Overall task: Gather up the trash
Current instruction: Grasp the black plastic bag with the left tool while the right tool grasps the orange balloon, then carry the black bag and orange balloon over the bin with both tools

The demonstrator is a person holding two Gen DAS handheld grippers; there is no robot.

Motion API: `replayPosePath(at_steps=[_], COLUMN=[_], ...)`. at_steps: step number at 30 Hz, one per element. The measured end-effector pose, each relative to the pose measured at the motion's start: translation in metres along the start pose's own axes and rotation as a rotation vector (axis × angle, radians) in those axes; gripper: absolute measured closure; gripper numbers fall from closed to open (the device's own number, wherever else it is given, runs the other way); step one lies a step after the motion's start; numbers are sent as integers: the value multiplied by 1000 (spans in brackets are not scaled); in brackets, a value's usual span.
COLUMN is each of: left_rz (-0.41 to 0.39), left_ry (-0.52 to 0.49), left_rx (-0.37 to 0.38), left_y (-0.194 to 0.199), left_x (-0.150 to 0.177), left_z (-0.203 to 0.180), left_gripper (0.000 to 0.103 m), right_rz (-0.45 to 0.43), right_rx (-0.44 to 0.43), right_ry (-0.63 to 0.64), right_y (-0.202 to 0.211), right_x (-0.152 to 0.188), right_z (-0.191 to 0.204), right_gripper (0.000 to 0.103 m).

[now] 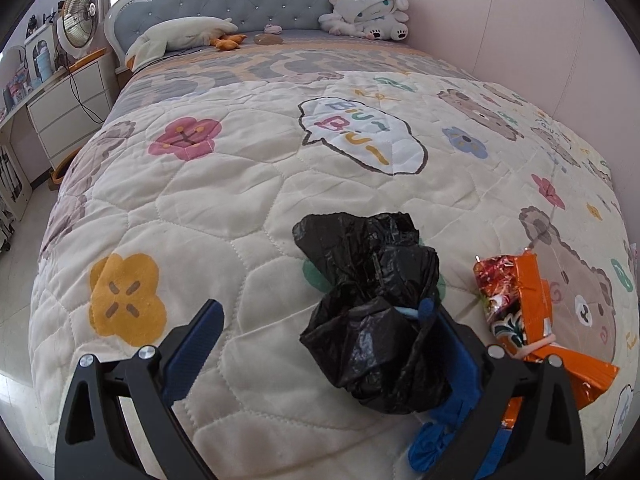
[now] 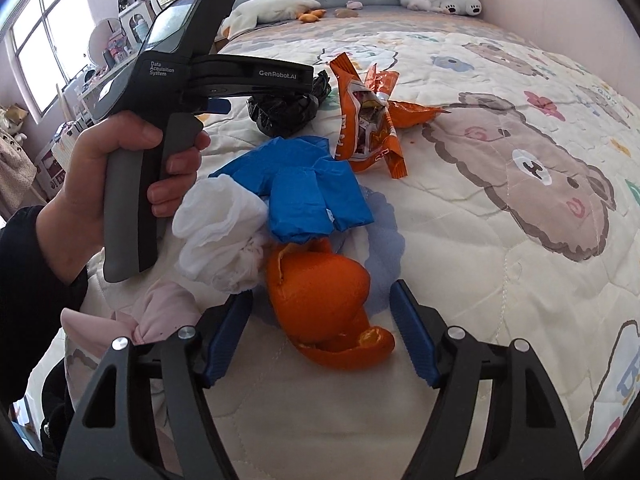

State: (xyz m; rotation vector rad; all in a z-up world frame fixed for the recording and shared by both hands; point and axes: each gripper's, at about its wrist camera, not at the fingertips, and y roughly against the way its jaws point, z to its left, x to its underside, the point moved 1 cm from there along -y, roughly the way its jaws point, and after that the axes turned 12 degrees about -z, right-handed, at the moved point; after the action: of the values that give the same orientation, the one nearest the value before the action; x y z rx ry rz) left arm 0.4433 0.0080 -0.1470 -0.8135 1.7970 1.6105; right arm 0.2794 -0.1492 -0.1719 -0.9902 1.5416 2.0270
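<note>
Quilted cream bedspread (image 1: 224, 184) w/ bear + flower print carries all trash, near edge. Crumpled black plastic bag (image 1: 376, 312) drapes over one finger of my left gripper (image 1: 320, 344); jaws spread, no pinch. I judge: close on bag rim, hold mouth up. Right gripper (image 2: 320, 332) spread, straddling orange peel (image 2: 320, 300), pads not touching; I'd drop lower, then squeeze. Beyond it: folded blue plastic sheet (image 2: 304, 188), torn orange snack wrapper (image 2: 368, 120). Readable: "GenRobot.AI", "Data Acquisition System" on left tool; "BiU" on quilt.
</note>
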Motion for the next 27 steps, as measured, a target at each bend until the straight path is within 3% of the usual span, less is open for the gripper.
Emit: replayPosePath(at_steps=[7,9,17,27], left_rz=[14,15,-34,-62], left_ry=[26,30,38,108], left_rx=[107,135,155,177], left_y=[-6,-6,3,31], left_x=[6,6,6,2], left_z=[-6,-8,-10,7], left_gripper=[49,66,77,78], right_rz=[-5,-11,-20,-48], right_rx=[6,15,12,7], right_ry=[1,-2,-4,-2], right_y=[-6,-6,-5,20], right_x=[-1,-1,-2,-3], right_z=[-3,-4,-5,2], right_gripper=[46,52,67,68])
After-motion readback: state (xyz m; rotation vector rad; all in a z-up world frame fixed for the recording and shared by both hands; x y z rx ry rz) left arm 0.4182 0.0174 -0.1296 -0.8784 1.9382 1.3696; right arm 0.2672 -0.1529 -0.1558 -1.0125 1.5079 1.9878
